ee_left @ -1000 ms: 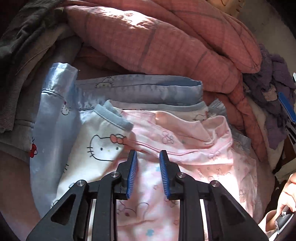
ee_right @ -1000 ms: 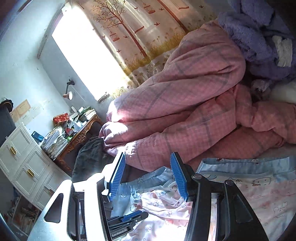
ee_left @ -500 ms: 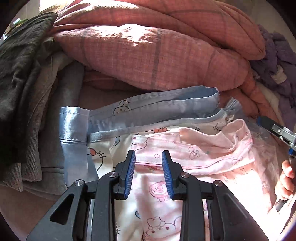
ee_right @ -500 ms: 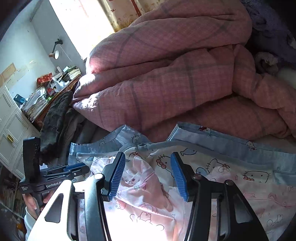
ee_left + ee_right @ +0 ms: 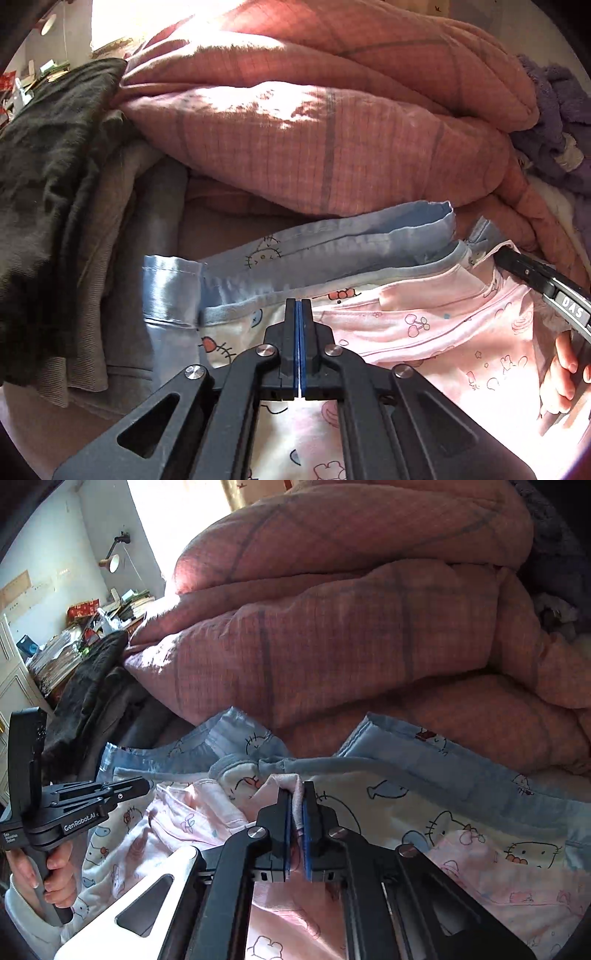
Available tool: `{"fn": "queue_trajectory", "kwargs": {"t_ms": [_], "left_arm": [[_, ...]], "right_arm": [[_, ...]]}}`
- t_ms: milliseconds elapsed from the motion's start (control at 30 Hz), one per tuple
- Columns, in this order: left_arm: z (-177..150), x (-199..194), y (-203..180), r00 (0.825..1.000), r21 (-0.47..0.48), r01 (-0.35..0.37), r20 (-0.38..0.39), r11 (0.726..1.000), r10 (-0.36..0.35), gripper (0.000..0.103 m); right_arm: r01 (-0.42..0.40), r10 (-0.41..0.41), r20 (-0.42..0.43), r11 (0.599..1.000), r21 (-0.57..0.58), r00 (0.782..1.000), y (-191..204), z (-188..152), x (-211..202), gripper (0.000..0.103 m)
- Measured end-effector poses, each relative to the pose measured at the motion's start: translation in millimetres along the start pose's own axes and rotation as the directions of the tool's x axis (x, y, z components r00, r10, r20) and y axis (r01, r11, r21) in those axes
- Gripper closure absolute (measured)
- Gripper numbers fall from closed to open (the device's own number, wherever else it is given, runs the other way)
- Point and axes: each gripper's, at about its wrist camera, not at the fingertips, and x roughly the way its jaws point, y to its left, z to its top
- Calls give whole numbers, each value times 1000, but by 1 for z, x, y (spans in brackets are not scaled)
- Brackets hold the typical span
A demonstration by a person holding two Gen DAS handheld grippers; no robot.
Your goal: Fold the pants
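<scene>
Pink printed pants (image 5: 443, 332) lie spread on a blue-and-white Hello Kitty sheet (image 5: 332, 243) on the bed. My left gripper (image 5: 299, 308) is shut at the pants' upper left edge; whether cloth sits between its pads is hidden. My right gripper (image 5: 297, 797) is shut on a bunched fold of the pink pants (image 5: 291, 786) at their top edge. The right gripper also shows in the left wrist view (image 5: 535, 280), at the pants' far right corner. The left gripper shows in the right wrist view (image 5: 92, 797), held by a hand.
A bulky pink checked quilt (image 5: 332, 129) is piled just behind the pants. Dark and grey garments (image 5: 55, 184) are heaped at the left. A purple fleece (image 5: 554, 110) lies at the far right. A cluttered desk (image 5: 74, 627) and white cabinet stand beyond the bed.
Both grippers were open half a second ago and have closed. The right one has taken hold of the pants' top edge. Both moved forward to that edge.
</scene>
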Motion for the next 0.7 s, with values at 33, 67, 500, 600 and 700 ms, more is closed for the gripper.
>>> {"fn": "queue_trajectory", "kwargs": {"t_ms": [33,67,500,600,700], "left_arm": [[1,-9,2,1000,-5,-2,20,1000,2,103],[1,-14,6,1000,-6,10,25,1000,-10,103],[-11,28,-12,977,16,154,-149,988,-150,71],[-14,33,-18,977,42,167,-144,985,-159,72],[-8,39,-23,986,68,114,-134,991,-104,103]], "right_arm": [[-7,6,37,1000,18,999,-2,2,-6,99],[-13,11,77,999,35,997,-5,3,-13,99],[29,-48,100,982,188,994,-48,9,-19,96],[-19,-4,110,977,211,994,-53,10,-25,70],[-44,7,144,965,260,990,-64,9,-33,56]]}}
